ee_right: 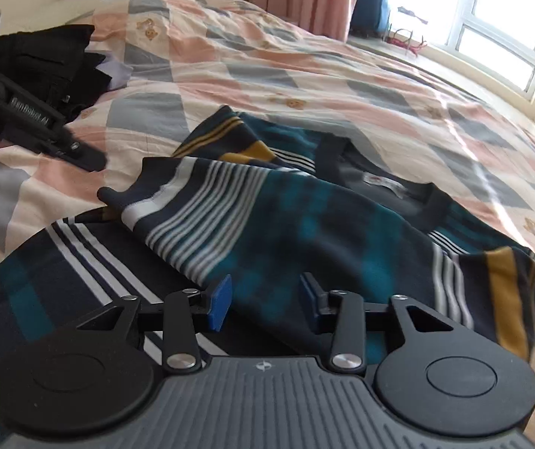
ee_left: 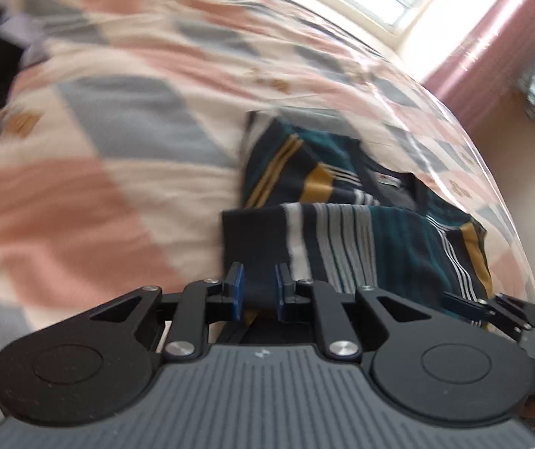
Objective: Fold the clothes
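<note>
Bedroom, patchwork quilt (ee_right: 304,75) on the bed, bright window (ee_right: 499,18) at far right. Dark folded pile (ee_right: 54,63) at far left, apart from the work.

Striped sweater (ee_right: 274,217) lying mid-bed, collar up, one sleeve laid over the body.

Left gripper (ee_left: 259,288): fingers pinching the dark sleeve edge, cloth visibly between the pads. Right gripper (ee_right: 265,299): fingers spread, sweater body in the gap, not clamped as far as visible.

Judgement on the fold: carry the sleeve edge straight across, keep it taut and low, lay parallel to the side seam, smooth before release; right could pin the body to stop drag.

Left view motion-blurred. Hem and far sleeve cut off. Layers under the sleeve unclear.
</note>
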